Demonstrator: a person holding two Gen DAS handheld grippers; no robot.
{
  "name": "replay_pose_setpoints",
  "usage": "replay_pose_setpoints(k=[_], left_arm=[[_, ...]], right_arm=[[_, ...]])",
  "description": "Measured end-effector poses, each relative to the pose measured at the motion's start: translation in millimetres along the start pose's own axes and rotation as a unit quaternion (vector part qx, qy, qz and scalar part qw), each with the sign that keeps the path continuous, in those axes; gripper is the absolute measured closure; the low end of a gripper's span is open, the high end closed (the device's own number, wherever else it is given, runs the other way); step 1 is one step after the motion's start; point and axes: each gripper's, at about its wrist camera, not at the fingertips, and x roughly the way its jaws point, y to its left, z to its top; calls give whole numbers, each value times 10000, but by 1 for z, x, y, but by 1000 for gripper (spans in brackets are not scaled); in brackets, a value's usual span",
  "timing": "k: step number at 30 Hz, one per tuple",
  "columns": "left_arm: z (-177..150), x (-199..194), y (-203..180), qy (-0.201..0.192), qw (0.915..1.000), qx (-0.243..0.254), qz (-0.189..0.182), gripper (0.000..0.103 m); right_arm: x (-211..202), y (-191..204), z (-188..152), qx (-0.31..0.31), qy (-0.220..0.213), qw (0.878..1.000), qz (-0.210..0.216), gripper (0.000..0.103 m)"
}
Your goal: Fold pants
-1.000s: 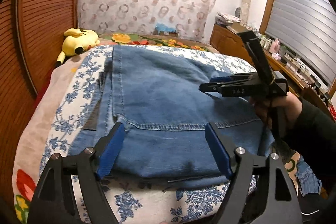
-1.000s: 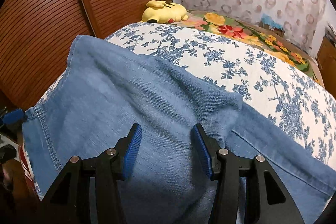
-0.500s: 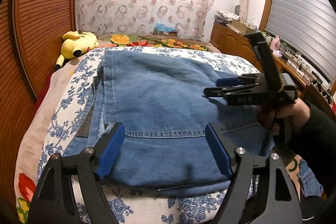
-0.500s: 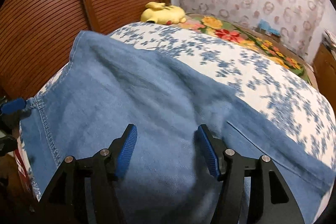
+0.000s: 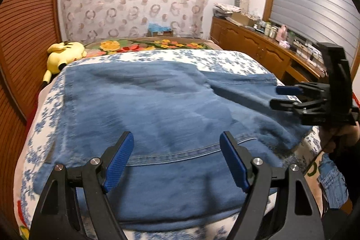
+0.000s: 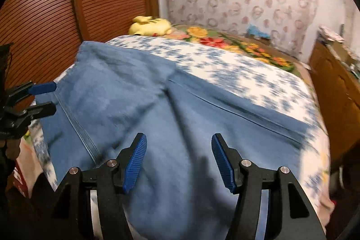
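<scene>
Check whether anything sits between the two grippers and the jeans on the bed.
Nothing visible does. The jeans lie spread on the floral bedspread with bare denim under the open left gripper and open right gripper. The yellow plush toy lies off the jeans, near the bed's far corner.

A bed (image 5: 225,60) with a blue-flowered white cover carries the blue denim pants (image 5: 157,109), spread flat across it. A yellow plush toy (image 5: 65,54) lies near its far left corner.

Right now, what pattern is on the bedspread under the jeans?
White with blue flowers on the bedspread, clearest in the left wrist view beyond the jeans.
</scene>
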Motion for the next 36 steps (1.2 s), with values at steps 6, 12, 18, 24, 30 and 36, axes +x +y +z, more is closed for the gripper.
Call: replay_pose_setpoints(k=[6,12,18,24,30,36], left_arm=[[5,14,-27,93,9995,196,-230,24],[8,24,-47,200,9986,350,-352,24],[7,31,-58,294,9980,408,-383,24],[-3,39,-61,471,9973,425,-375,24],[-11,46,-59,597,9970,262,-409,24],[-15,47,-59,540,9975,190,-426,24]], right_arm=[[-39,-26,-37,310,-14,9989,-355,41],[-62,-52,-73,679,67,9954,-667,41],[-70,-59,-81,937,123,9925,-772,41],[-67,-58,-87,1023,218,9924,-643,41],[-54,-61,-88,979,346,9924,-664,41],[-48,-73,-94,1101,462,9903,-718,41]])
